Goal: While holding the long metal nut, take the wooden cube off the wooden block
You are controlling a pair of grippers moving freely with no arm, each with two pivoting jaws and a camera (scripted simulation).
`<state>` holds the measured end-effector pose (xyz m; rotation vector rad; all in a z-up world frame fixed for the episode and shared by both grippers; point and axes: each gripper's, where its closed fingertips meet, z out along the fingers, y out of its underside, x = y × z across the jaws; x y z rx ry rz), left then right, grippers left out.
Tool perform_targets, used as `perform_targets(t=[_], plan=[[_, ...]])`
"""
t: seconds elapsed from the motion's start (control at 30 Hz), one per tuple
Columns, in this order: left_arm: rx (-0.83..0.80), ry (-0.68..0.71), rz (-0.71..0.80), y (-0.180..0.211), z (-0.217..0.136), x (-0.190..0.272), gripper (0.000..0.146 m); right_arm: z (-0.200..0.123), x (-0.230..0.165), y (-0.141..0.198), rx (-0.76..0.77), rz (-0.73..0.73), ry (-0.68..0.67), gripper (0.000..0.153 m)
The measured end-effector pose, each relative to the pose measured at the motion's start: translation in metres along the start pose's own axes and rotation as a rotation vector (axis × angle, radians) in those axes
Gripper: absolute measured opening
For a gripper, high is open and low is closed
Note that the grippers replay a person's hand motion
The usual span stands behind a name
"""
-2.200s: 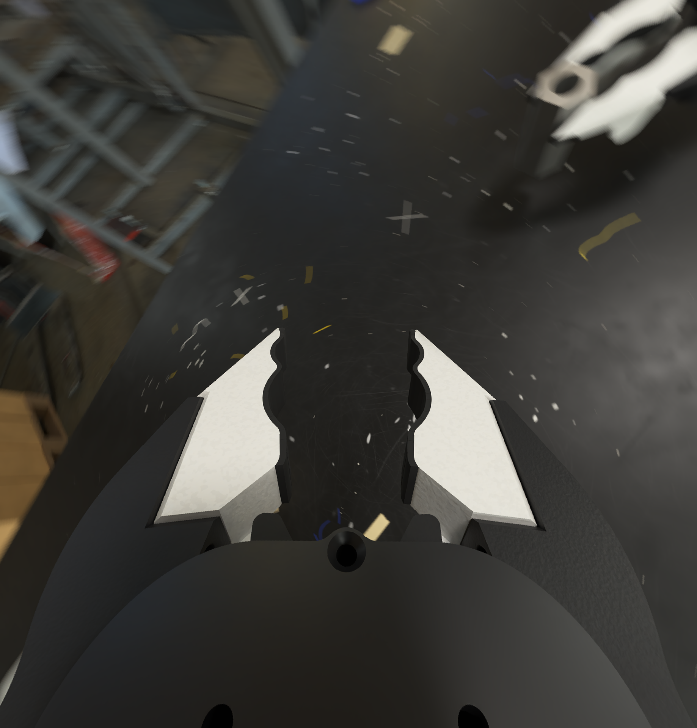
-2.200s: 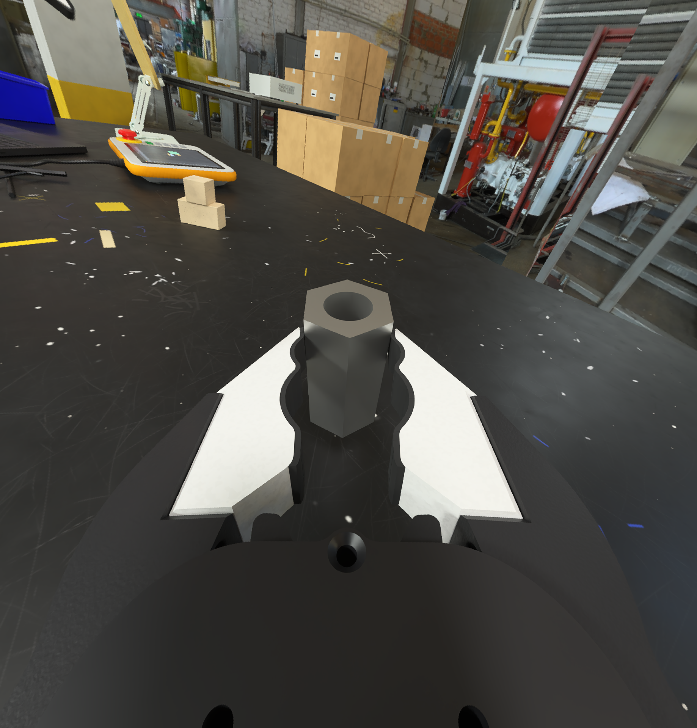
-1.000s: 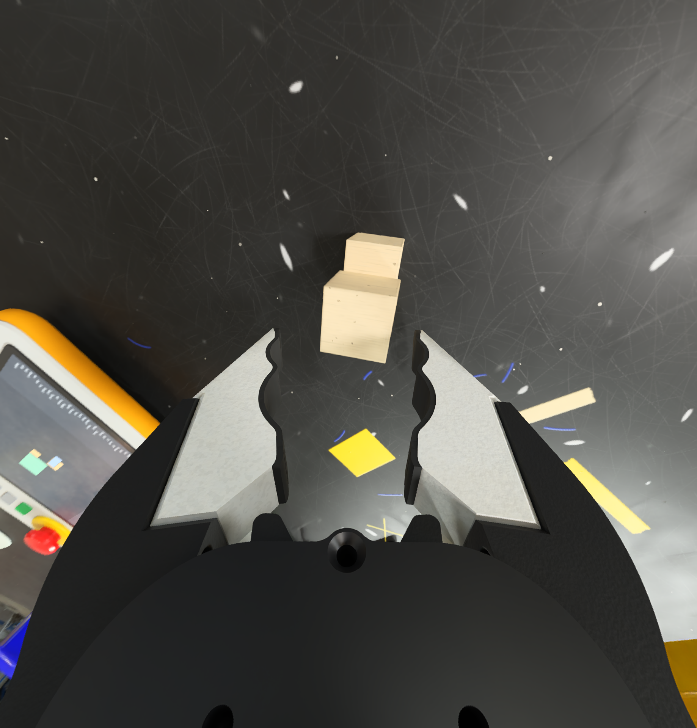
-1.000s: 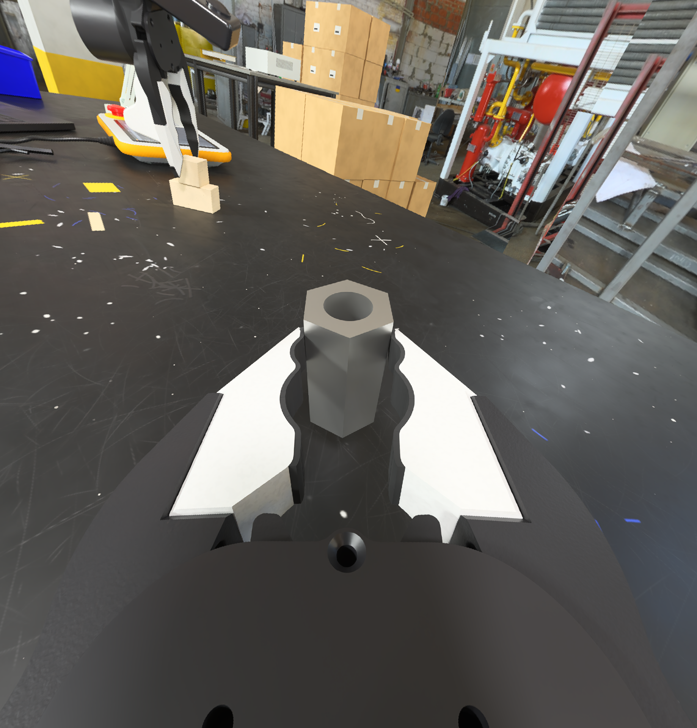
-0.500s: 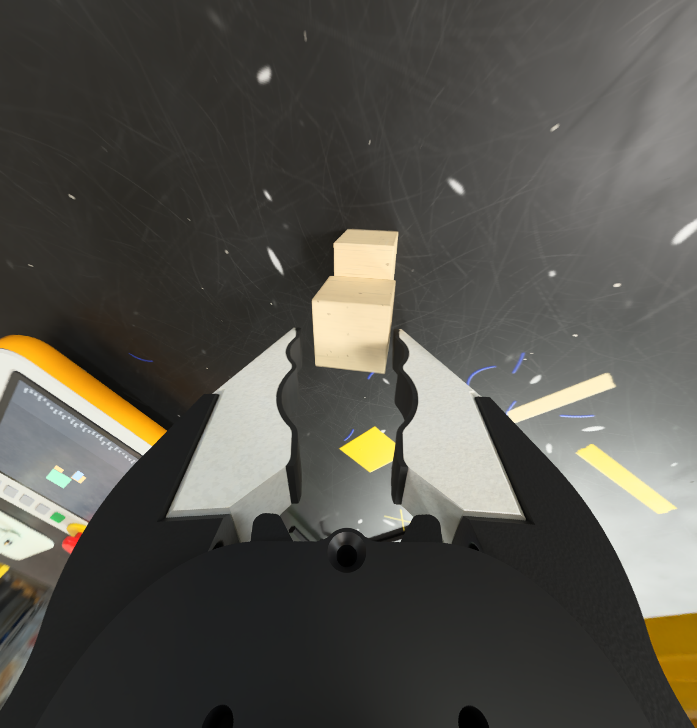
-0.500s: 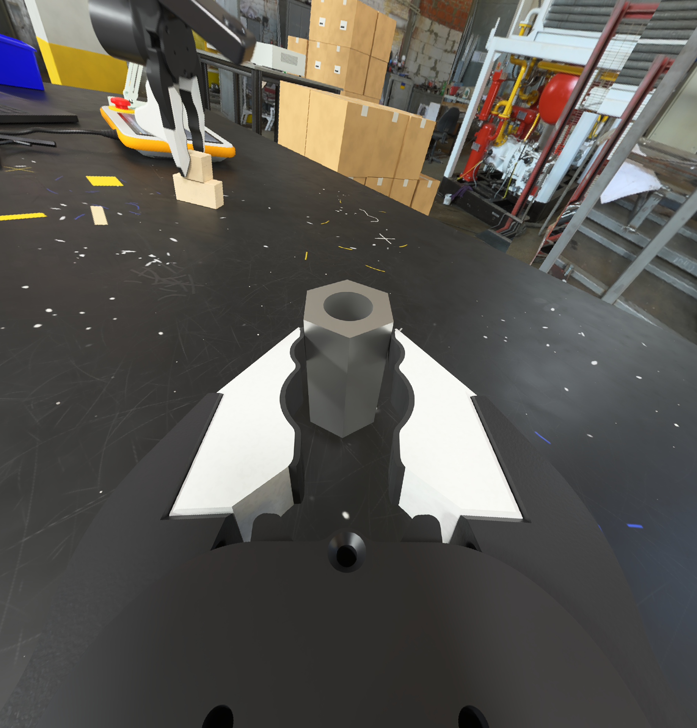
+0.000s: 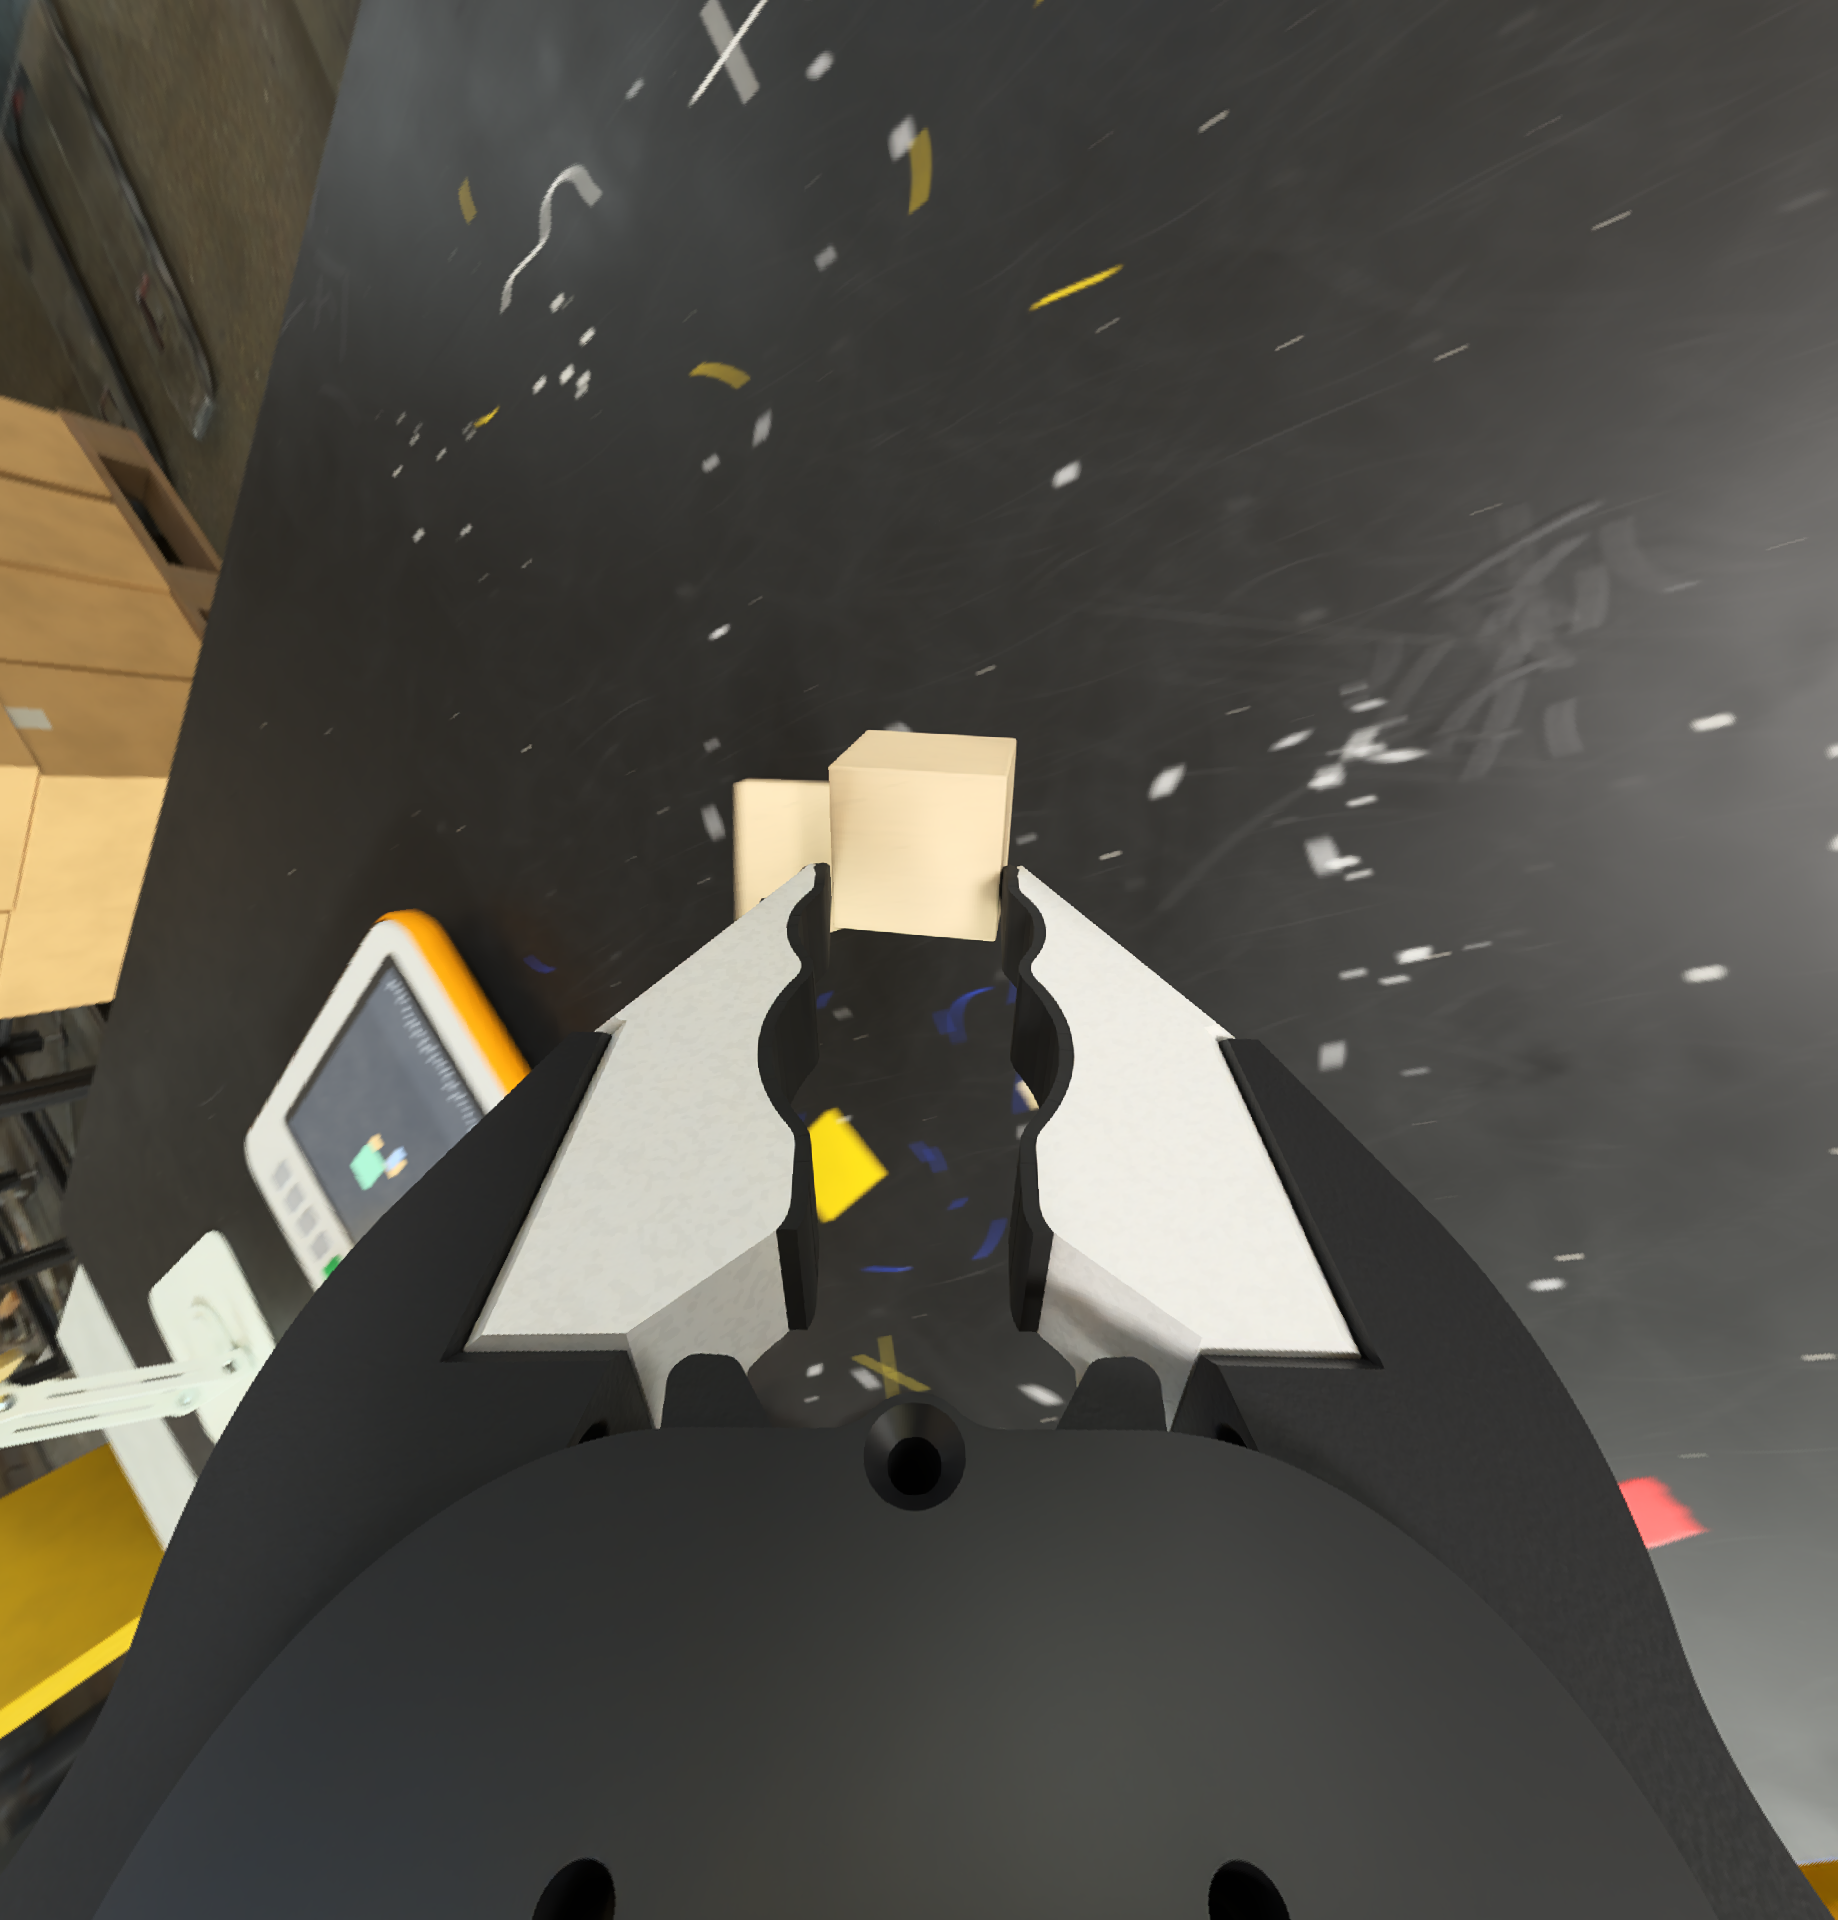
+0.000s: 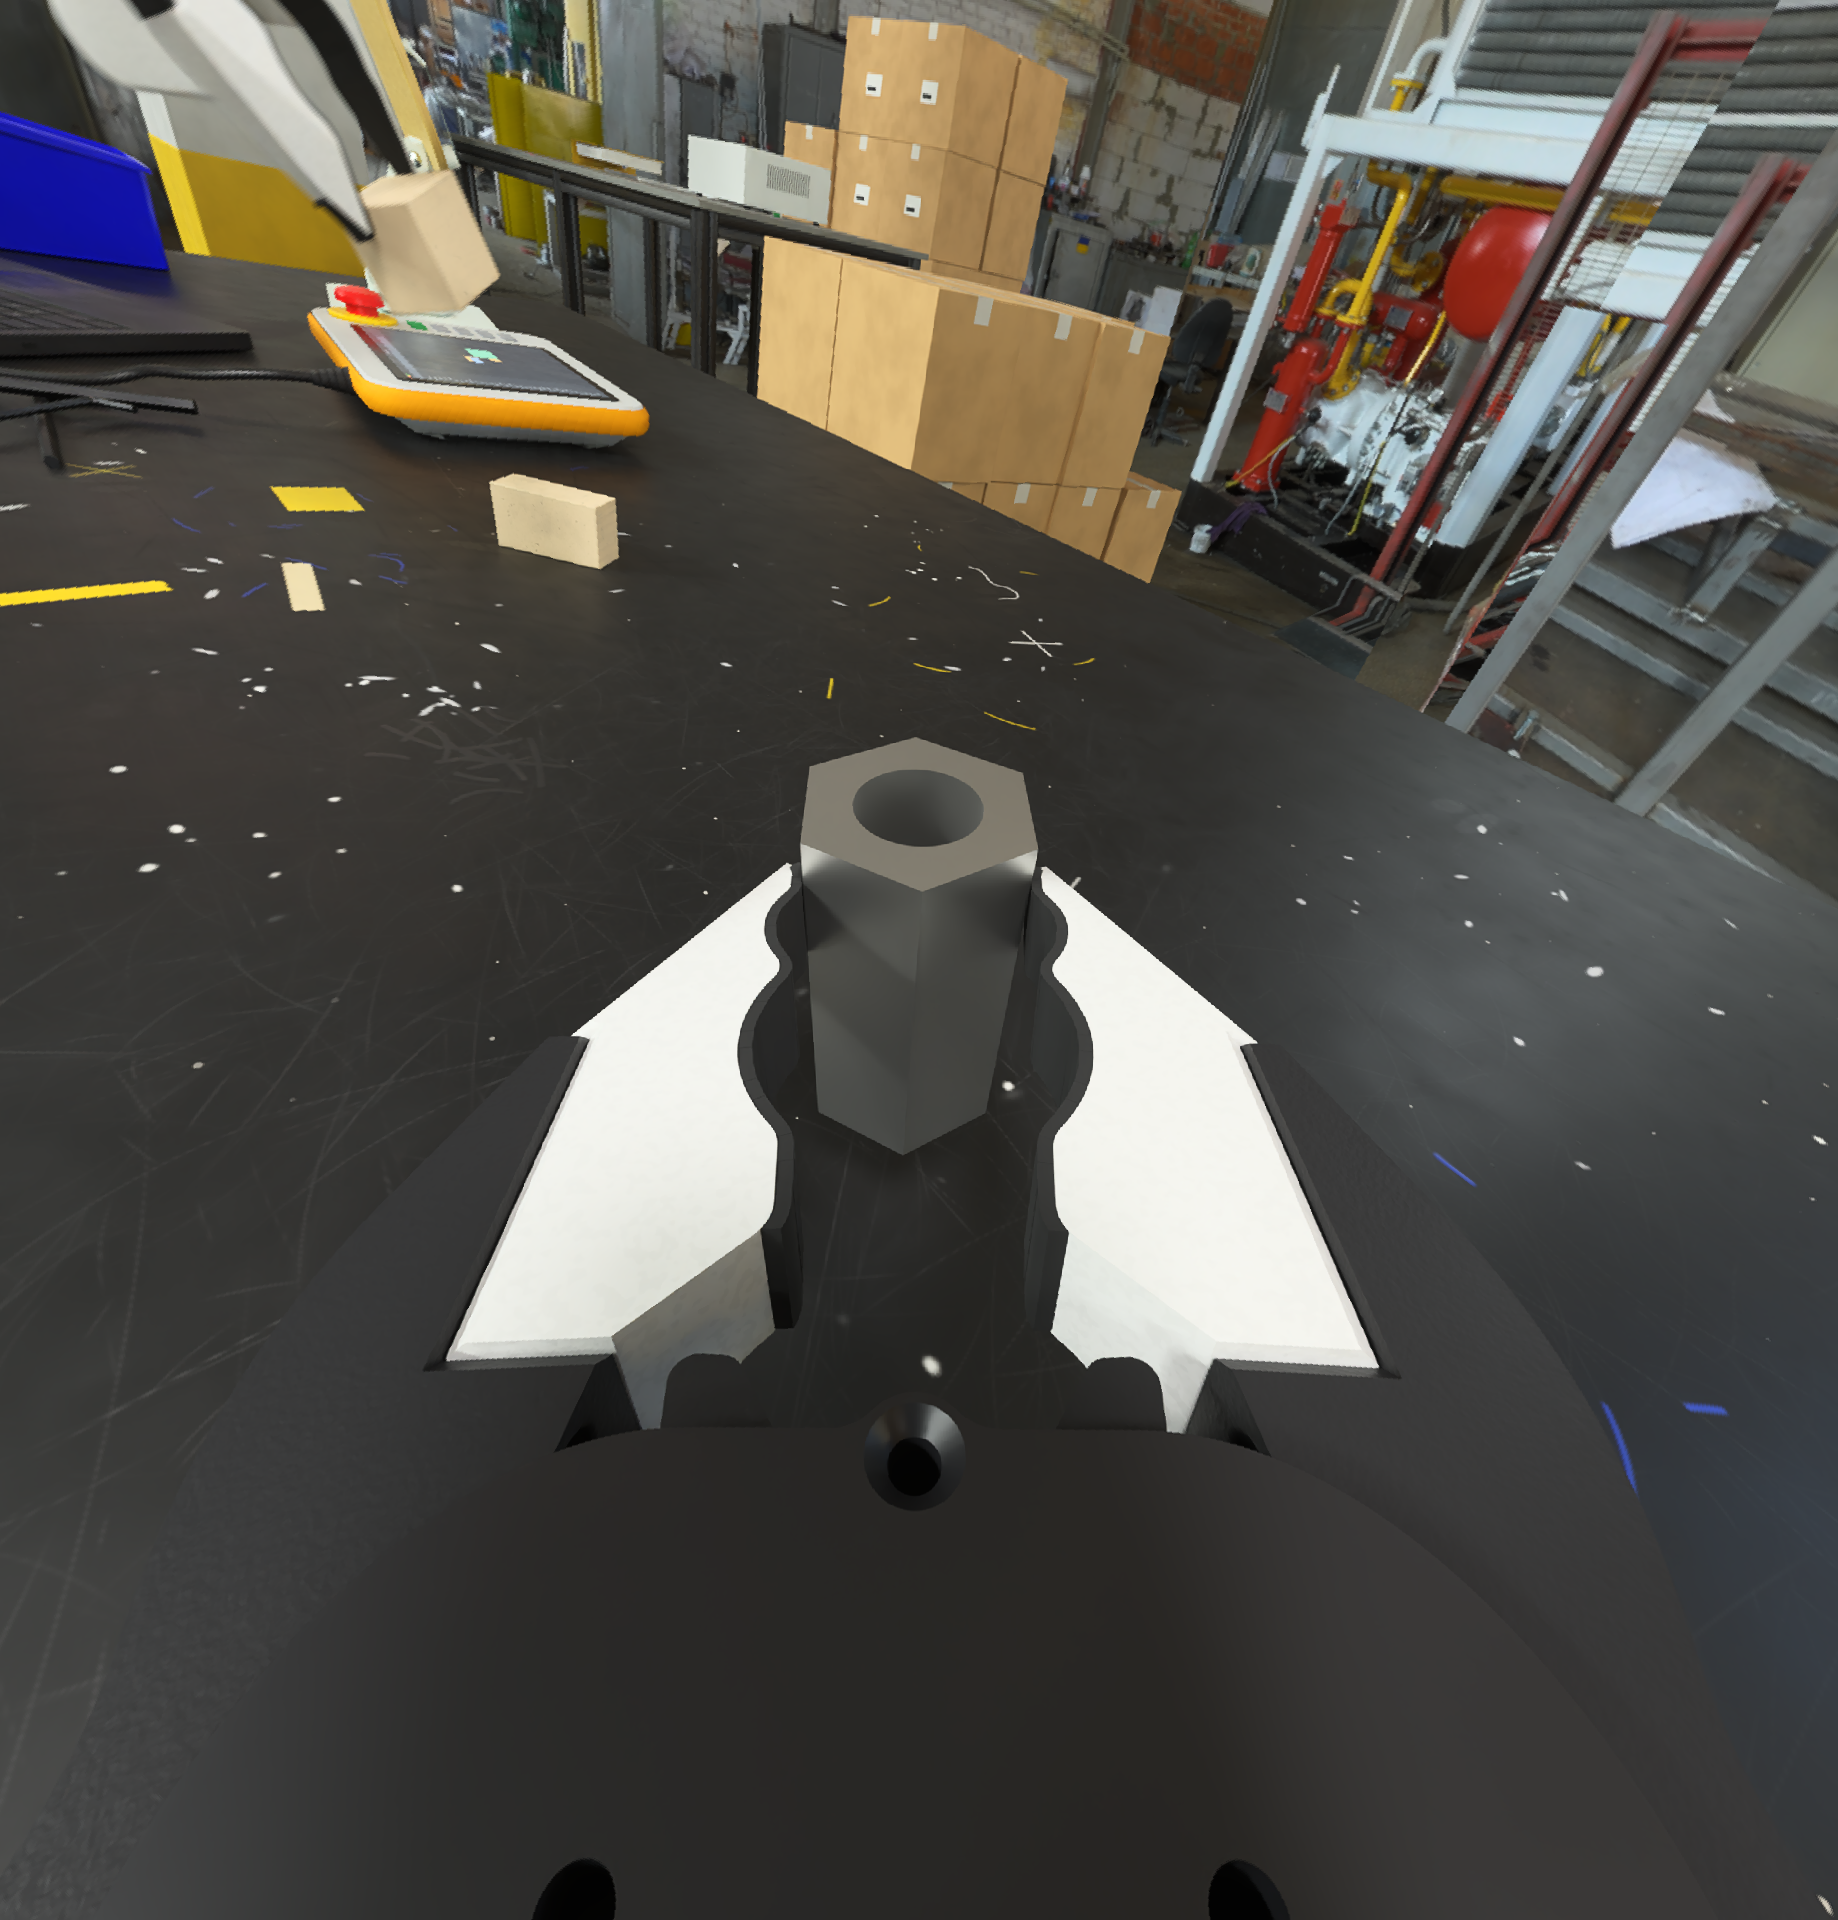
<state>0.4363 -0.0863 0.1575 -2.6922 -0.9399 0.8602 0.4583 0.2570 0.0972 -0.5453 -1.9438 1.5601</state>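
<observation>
left tongs pinch wooden cube — right tongs pinch long metal nut.

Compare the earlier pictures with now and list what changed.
The left gripper came to the stack, shut on the wooden cube and lifted it clear of the wooden block, now tilted in the air above the orange-rimmed handheld screen. The block stayed on the table, and the right gripper still holds the metal nut upright.

My left gripper has closed on the wooden cube and lifted it clear of the wooden block, now bare on the table.
</observation>
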Motion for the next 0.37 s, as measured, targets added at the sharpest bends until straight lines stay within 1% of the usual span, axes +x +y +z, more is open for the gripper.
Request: perform_targets(t=[0.1, 0.17, 0.23, 0.3, 0.37], plan=[[0.023, 0.025, 0.002, -0.017, -0.004, 0.067, 0.033, 0.000, -0.002, -0.001, 0.001, -0.008, -0.003, 0.042], [-0.027, 0.034, -0.016, -0.022, 0.004, 0.107, 0.033, -0.001, -0.003, -0.001, 0.005, -0.012, -0.006, 0.042], [-0.069, 0.102, -0.030, -0.029, 0.017, 0.145, 0.033, -0.001, -0.004, -0.002, 0.008, -0.012, -0.010, 0.042], [-0.086, 0.170, -0.033, -0.037, 0.029, 0.172, 0.033, 0.000, -0.005, -0.002, 0.008, -0.010, -0.015, 0.042], [-0.119, 0.229, -0.048, -0.042, 0.038, 0.189, 0.033, 0.000, -0.005, -0.003, 0.007, -0.010, -0.018, 0.042]])
